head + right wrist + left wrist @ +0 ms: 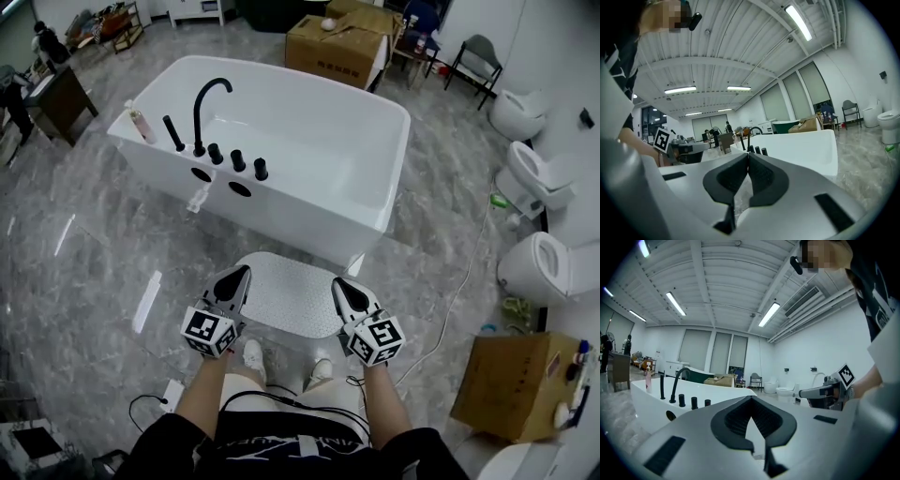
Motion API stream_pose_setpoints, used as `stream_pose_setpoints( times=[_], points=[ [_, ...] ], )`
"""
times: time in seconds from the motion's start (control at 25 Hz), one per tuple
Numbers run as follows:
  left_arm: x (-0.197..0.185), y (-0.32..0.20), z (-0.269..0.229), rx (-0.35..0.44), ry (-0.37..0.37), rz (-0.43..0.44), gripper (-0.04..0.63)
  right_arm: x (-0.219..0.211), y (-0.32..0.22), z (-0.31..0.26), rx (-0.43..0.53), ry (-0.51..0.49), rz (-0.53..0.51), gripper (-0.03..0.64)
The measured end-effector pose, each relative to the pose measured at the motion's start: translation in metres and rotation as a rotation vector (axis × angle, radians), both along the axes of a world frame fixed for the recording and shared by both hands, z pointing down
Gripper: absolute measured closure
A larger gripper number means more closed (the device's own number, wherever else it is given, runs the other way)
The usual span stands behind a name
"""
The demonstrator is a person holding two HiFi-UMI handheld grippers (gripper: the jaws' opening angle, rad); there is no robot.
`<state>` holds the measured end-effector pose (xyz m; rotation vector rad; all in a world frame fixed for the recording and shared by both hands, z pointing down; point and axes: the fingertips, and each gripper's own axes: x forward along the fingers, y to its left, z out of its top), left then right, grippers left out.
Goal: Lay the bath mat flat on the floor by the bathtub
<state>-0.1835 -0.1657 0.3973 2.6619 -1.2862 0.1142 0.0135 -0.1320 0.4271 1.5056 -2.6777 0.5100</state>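
Marble floor (84, 262), mat (292, 292) flat by the tub (319, 141); left gripper (241, 273) and right gripper (339, 283) pressed together, empty; toilets (548, 267) alongside.

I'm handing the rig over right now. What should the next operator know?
Left gripper: jaws shut on the bath mat at its left edge.
Right gripper: jaws shut on its right edge.
The mat is spread between them, seemingly off the floor, in front of the bathtub.
Done: mat gripped and opened out.
Left: lower it flat by the tub, then release.
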Motion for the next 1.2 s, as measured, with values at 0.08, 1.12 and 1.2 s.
stream_pose_setpoints(
  times=[0.08, 1.12, 1.2],
  points=[
    [-0.006, 0.001, -0.015, -0.001, 0.005, 0.004, 0.581, -0.002, 0.000, -0.019, 0.017, 0.004, 0.007, 0.592],
    [-0.032, 0.005, -0.171, 0.180, 0.049, -0.049, 0.581, 0.019, -0.006, -0.161, 0.132, 0.022, 0.019, 0.592],
    [-0.037, 0.003, -0.171, 0.184, 0.051, -0.062, 0.581, 0.016, -0.009, -0.162, 0.136, 0.016, 0.015, 0.592]
  ],
)
